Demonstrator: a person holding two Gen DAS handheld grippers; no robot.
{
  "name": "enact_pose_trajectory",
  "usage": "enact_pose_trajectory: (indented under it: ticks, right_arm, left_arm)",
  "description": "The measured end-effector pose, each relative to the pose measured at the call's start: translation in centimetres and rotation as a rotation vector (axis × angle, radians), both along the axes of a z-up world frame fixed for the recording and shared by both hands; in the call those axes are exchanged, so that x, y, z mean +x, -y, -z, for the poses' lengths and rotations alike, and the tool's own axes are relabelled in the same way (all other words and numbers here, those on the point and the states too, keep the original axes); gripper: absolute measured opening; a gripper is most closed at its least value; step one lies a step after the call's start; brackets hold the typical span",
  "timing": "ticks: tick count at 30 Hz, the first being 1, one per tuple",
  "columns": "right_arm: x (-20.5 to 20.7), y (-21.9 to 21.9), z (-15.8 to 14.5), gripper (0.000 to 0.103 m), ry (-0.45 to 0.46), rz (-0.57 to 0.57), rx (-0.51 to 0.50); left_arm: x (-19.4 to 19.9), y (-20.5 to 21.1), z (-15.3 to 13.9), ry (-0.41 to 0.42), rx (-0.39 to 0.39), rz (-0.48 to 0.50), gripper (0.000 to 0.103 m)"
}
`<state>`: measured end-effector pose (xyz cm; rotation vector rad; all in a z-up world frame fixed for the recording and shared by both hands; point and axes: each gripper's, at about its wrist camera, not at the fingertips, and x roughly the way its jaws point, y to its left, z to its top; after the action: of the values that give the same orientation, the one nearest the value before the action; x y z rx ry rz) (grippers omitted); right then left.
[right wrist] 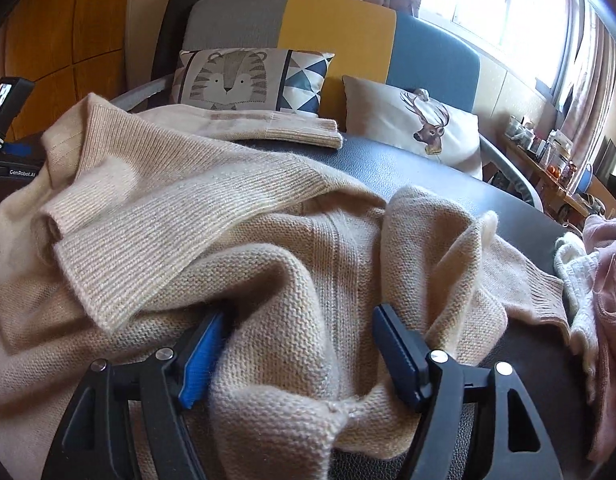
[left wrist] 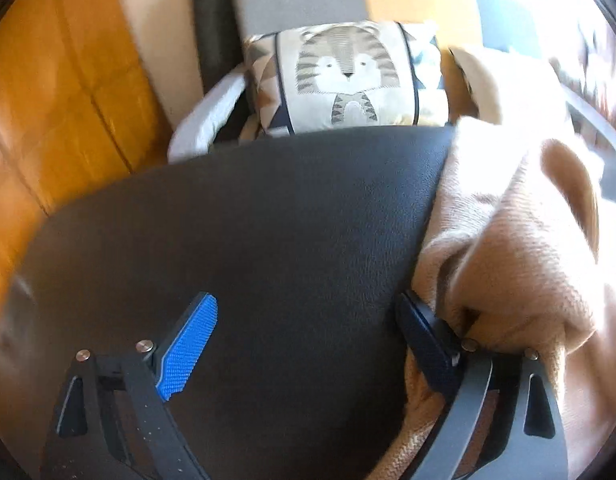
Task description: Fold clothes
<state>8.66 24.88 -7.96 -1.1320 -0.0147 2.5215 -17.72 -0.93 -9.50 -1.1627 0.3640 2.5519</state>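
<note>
A sunlit sitting room with a wood-panelled wall holds a colour-blocked sofa (right wrist: 336, 24) in grey, yellow and blue, carrying a tiger cushion (right wrist: 231, 80) and a deer cushion (right wrist: 420, 124). In front of the sofa stands a dark leather-textured table (left wrist: 267, 232), ahead of both tongs.

The task looks barely begun. The beige knitted sweater (right wrist: 211, 216) lies in a rumpled heap on that table, sleeves thrown across the body, one cuffed sleeve reaching away toward the tiger cushion; no neat fold shows yet. It must first be spread flat, then folded, and a pinkish garment (right wrist: 608, 280) and a white knit piece (right wrist: 576, 268) wait off to the right of the right tongs.

The right gripper (right wrist: 303, 344) stands spread wide with a bulge of sweater rising between its jaws; the pads do not look clamped on it. The left gripper (left wrist: 308, 336) is also wide apart over bare tabletop, nothing between the jaws, the sweater's edge bunched against the outside of its right finger.
</note>
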Motion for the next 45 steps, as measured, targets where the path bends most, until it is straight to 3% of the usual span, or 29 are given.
enact_pose_trajectory:
  ticks: [2, 4, 6, 7, 8, 10, 12, 14, 18, 22, 25, 26, 27, 28, 32, 37, 40, 42, 45]
  right_arm:
    - [0.0, 0.2, 0.0, 0.073, -0.001, 0.000, 0.014]
    - [0.1, 0.3, 0.0, 0.073, -0.002, 0.001, 0.026]
    - [0.1, 0.4, 0.0, 0.073, -0.003, 0.001, 0.034]
    - [0.1, 0.4, 0.0, 0.073, -0.003, 0.001, 0.034]
    - [0.1, 0.4, 0.0, 0.073, -0.004, 0.001, 0.035]
    - [0.2, 0.4, 0.0, 0.073, -0.006, 0.002, 0.033]
    - [0.2, 0.4, 0.1, 0.073, -0.007, 0.002, 0.035]
    - [0.2, 0.5, 0.1, 0.073, -0.008, 0.003, 0.039]
    - [0.2, 0.6, 0.2, 0.073, -0.010, 0.003, 0.041]
    - [0.2, 0.6, 0.3, 0.073, -0.012, 0.003, 0.044]
    - [0.2, 0.7, 0.4, 0.073, -0.012, 0.004, 0.053]
    - [0.2, 0.7, 0.5, 0.073, -0.012, 0.004, 0.054]
    - [0.2, 0.7, 0.5, 0.073, -0.013, 0.005, 0.054]
    - [0.2, 0.7, 0.5, 0.073, -0.013, 0.005, 0.054]
    - [0.3, 0.7, 0.6, 0.073, -0.015, 0.004, 0.055]
    - [0.3, 0.9, 0.7, 0.074, -0.016, 0.006, 0.068]
    - [0.4, 1.0, 0.7, 0.074, -0.017, 0.006, 0.074]
    - [0.4, 0.9, 0.7, 0.074, -0.018, 0.007, 0.073]
    - [0.4, 0.8, 0.7, 0.074, -0.018, 0.005, 0.073]
  left_arm:
    - [0.0, 0.8, 0.2, 0.019, 0.049, -0.024, 0.093]
    - [0.0, 1.5, 0.3, 0.036, 0.093, -0.048, 0.082]
    - [0.5, 1.5, 0.3, 0.027, 0.091, -0.058, 0.074]
    - [0.7, 1.4, 0.3, 0.022, 0.089, -0.057, 0.064]
    - [1.0, 1.3, 0.3, 0.011, 0.084, -0.059, 0.060]
    - [1.7, 1.4, 0.1, -0.010, 0.071, -0.072, 0.030]
    - [2.3, 1.6, 0.1, -0.024, 0.056, -0.096, 0.020]
    - [3.4, 2.6, 0.0, -0.020, 0.072, -0.121, 0.019]
    - [3.3, 4.2, -0.3, 0.058, 0.179, -0.098, 0.020]
    - [0.5, 5.7, -0.8, 0.170, 0.308, -0.145, 0.038]
    - [-1.8, 6.4, -2.5, 0.216, 0.509, -0.213, 0.041]
    - [-2.6, 6.3, -3.3, 0.227, 0.574, -0.230, 0.046]
    - [-3.1, 5.8, -3.9, 0.230, 0.597, -0.226, 0.062]
    - [-3.5, 4.7, -4.7, 0.225, 0.591, -0.207, 0.073]
    - [-4.0, -2.0, -6.7, 0.213, 0.438, -0.027, 0.074]
    - [-2.2, -11.0, -6.4, 0.235, 0.212, 0.162, 0.074]
    - [0.7, -17.1, -4.7, 0.210, 0.028, 0.346, 0.074]
    - [2.9, -20.5, -2.3, 0.169, -0.144, 0.457, 0.074]
    - [4.3, -23.0, 0.2, 0.147, -0.224, 0.491, 0.077]
